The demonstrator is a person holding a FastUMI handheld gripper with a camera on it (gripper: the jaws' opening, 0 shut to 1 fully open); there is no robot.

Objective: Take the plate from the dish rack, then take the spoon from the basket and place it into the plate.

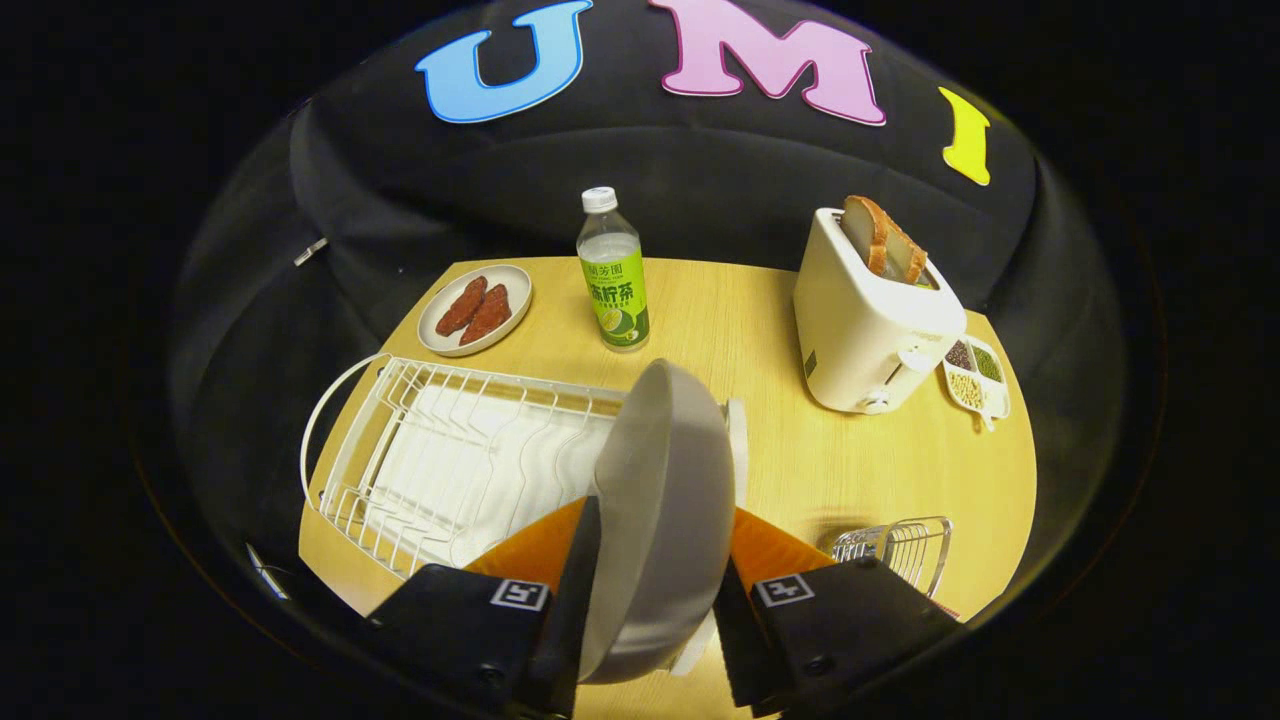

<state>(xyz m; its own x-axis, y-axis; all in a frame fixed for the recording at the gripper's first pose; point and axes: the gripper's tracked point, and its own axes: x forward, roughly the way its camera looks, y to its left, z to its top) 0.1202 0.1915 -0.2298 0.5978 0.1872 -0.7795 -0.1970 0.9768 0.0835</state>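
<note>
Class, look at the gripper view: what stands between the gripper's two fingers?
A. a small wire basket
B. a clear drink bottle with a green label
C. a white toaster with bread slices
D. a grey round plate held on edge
D: the grey round plate stands on edge between the fingers of the gripper, which press on it from both sides, beside the white wire dish rack.

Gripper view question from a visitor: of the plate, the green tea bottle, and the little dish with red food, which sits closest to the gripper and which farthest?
1. Plate: held on edge between the fingers of the gripper, beside the dish rack.
2. Green tea bottle: upright on the table, beyond the plate.
3. Dish with red food: beyond the rack, left of the bottle; slightly farther, though nearly level with it.
</note>
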